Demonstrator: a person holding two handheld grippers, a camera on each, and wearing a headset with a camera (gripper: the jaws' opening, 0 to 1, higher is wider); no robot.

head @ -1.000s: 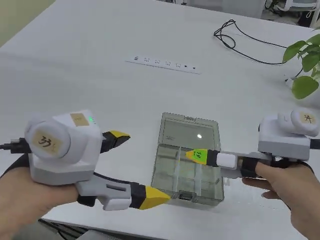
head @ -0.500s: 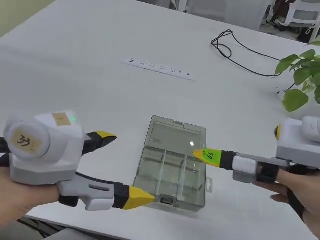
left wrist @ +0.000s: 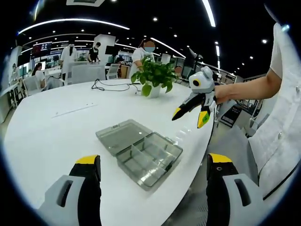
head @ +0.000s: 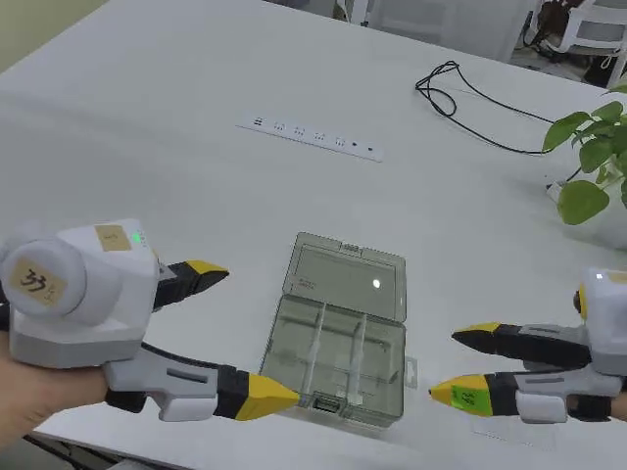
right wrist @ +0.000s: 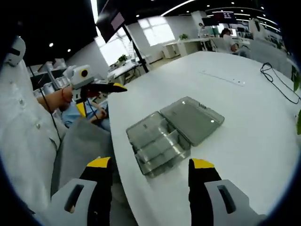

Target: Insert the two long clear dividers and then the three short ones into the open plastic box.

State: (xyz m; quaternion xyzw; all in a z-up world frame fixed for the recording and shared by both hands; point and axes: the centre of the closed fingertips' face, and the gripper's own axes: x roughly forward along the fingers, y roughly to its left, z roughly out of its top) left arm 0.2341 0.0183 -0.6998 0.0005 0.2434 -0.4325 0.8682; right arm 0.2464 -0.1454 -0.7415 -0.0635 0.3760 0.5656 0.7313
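Head view: the open plastic box (head: 343, 343) lies on the white table (head: 147, 127) just below centre, its lid (head: 348, 279) folded flat toward 12 o'clock. Two long clear dividers (head: 318, 345) stand lengthwise in the tray; whether short ones cross them cannot be told. The left gripper (head: 255, 333) is at 8 o'clock of the box and the right gripper (head: 447, 364) at 4 o'clock. Both are apart from the box, with jaws spread wide and nothing between them. A power strip (head: 312, 137) lies at 12 o'clock of the box, a black cable (head: 470, 98) at 1 o'clock and a potted plant (head: 593, 147) at 2 o'clock.

Left gripper view: the left gripper (left wrist: 153, 161) frames the box (left wrist: 141, 150) between its parted, empty jaws. Beyond, at 1 o'clock, the right gripper (left wrist: 188, 121) hangs above the table edge, gaping and empty. This view adds the plant (left wrist: 153, 77) seen whole, office desks, chairs, people standing at the back and ceiling light strips.

Right gripper view: the right gripper (right wrist: 150, 163) has its jaws wide apart and bare. The box (right wrist: 174, 129) lies ahead, and the left gripper (right wrist: 101, 99) sits at 10 o'clock off the table edge. This view adds large windows behind
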